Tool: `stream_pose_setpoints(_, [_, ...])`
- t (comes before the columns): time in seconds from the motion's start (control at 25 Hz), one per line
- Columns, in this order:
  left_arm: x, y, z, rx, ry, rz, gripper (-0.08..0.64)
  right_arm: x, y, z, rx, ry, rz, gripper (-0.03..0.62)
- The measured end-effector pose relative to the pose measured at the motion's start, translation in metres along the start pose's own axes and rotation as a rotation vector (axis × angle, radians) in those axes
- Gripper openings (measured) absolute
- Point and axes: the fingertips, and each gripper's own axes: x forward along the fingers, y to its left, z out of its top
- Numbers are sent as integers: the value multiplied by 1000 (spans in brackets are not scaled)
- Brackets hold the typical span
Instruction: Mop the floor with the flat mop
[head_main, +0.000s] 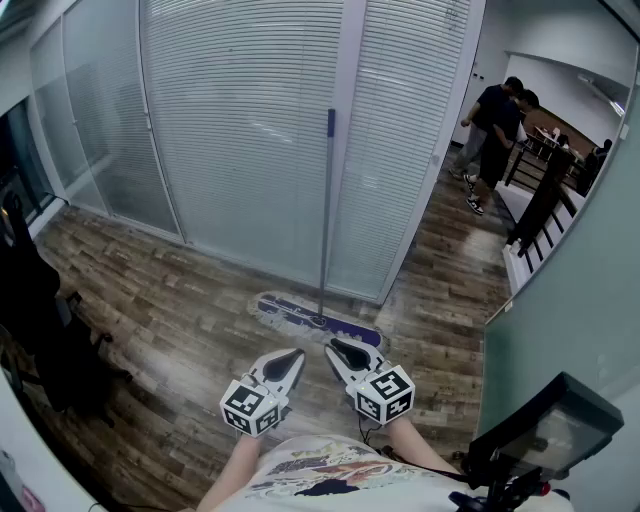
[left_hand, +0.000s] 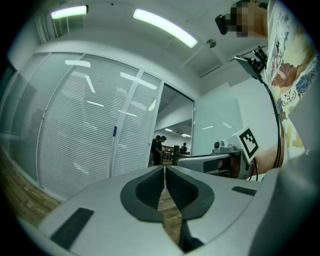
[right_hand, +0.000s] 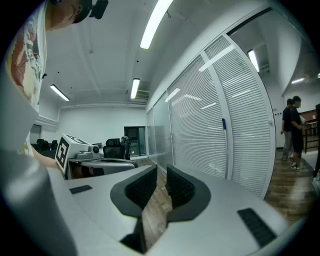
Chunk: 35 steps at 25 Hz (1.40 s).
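Left gripper, right gripper: jaws together, empty; only head view shows mop head.

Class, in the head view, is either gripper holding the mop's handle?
No: the mop handle stands alone against the glass wall; the left gripper and right gripper are shut and empty.

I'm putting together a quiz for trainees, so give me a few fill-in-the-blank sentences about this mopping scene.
1. The flat mop is held by ____ gripper.
2. The floor under its head is made of ____.
3. The left gripper and right gripper both have jaws ____.
4. The handle has a top end coloured ____.
Missing words: neither, wood, shut, blue.
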Motion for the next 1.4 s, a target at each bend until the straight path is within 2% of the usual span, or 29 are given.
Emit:
stream_pose_setpoints(0.32, [-24, 6, -9, -17, -2, 22, 15, 2, 16, -3, -16, -2, -12, 70])
stream_pose_setpoints(0.52, [-30, 2, -17, -36, -6, 5, 15, -3, 28, -5, 36, -43, -2, 71])
stream_pose_setpoints(0.68, [-24, -9, -26, -64, 9, -32, 15, -9, 34, -20, 81, 16, 34, 70])
stream_pose_setpoints(0.8, [-19, -13, -33, -77, 21, -48, 15, -11, 31, -31, 52, 58, 12, 70])
stream_pose_setpoints(0.92, [-13, -5, -39, -67, 27, -45, 15, -7, 16, -37, 3, 66, -44, 71])
stream_pose_setpoints(1.04, [-3, 13, -34, -39, 17, -24, 15, 7, -6, -33, -1, 54, -72, 71])
stream_pose_setpoints(1.24, [25, 66, -8, 13, -4, 39, 15, 52, -45, -12, -4, 14, -67, 71])
stream_pose_setpoints(1.4, [60, 103, 13, 61, -3, 55, 15, 88, -85, 4, -2, -16, -51, 71])
